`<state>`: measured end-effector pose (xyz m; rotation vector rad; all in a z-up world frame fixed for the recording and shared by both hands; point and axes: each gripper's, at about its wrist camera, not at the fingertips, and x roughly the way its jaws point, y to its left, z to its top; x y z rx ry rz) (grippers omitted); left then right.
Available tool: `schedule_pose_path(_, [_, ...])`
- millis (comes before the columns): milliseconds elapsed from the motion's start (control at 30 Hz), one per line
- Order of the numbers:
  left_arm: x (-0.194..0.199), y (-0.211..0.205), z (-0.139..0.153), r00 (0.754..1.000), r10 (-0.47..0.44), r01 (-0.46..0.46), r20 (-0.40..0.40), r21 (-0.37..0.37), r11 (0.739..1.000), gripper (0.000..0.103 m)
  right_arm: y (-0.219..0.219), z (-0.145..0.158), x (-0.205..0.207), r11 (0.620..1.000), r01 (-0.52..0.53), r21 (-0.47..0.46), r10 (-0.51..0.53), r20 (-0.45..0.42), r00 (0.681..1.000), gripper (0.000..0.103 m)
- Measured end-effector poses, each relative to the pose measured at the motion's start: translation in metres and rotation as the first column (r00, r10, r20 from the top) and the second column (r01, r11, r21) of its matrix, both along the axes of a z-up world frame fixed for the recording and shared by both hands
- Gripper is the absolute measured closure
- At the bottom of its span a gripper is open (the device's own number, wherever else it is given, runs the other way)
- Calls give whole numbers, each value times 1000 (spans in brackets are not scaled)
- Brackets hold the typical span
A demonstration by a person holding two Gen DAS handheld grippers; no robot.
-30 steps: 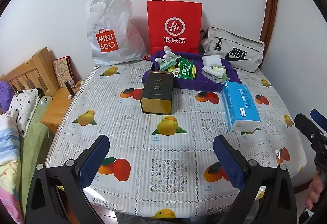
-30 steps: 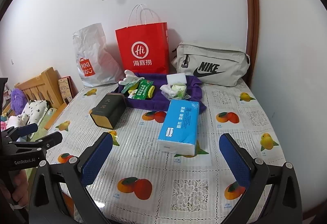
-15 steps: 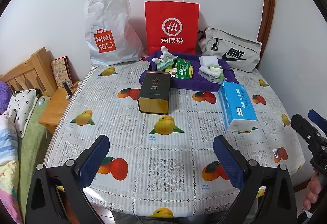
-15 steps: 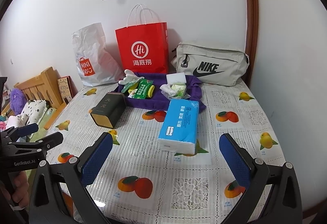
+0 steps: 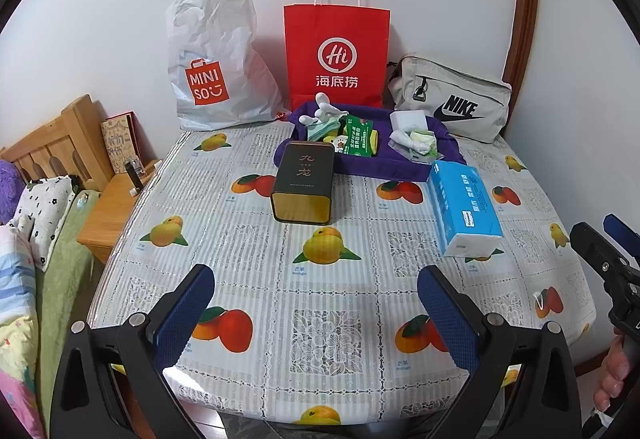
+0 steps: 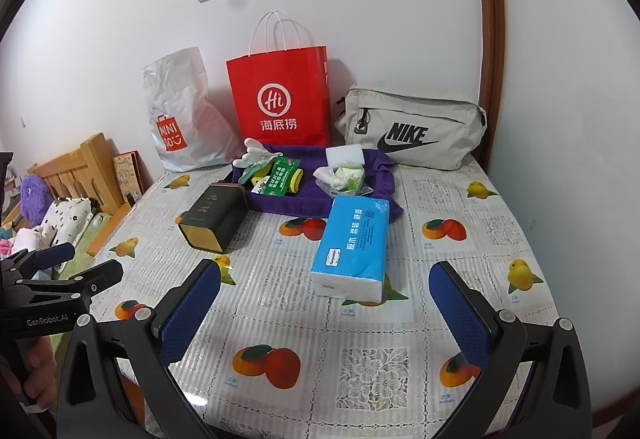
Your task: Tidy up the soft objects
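Lying just in front of the purple tray (image 6: 280, 205), long axis toward it, the tissue pack (image 6: 352, 247) sits dead ahead of the right gripper (image 6: 324, 313), which is nearer; left gripper (image 5: 316, 313) equally spread, empty.

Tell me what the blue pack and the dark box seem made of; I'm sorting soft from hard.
Blue pack: glossy plastic film over white tissues, seen at its end; soft. Dark box: probably metal tin, rigid edges, gold rim, slight sheen; hard.
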<state>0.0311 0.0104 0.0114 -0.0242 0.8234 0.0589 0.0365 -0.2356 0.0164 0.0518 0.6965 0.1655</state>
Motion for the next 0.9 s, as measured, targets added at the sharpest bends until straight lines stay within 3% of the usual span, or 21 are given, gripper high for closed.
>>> schedule_pose_path(900, [-2,0,1,1000,-2,2,5,0,1000,1,0,3,-2,1000,7,-1,-7,4,1000,1])
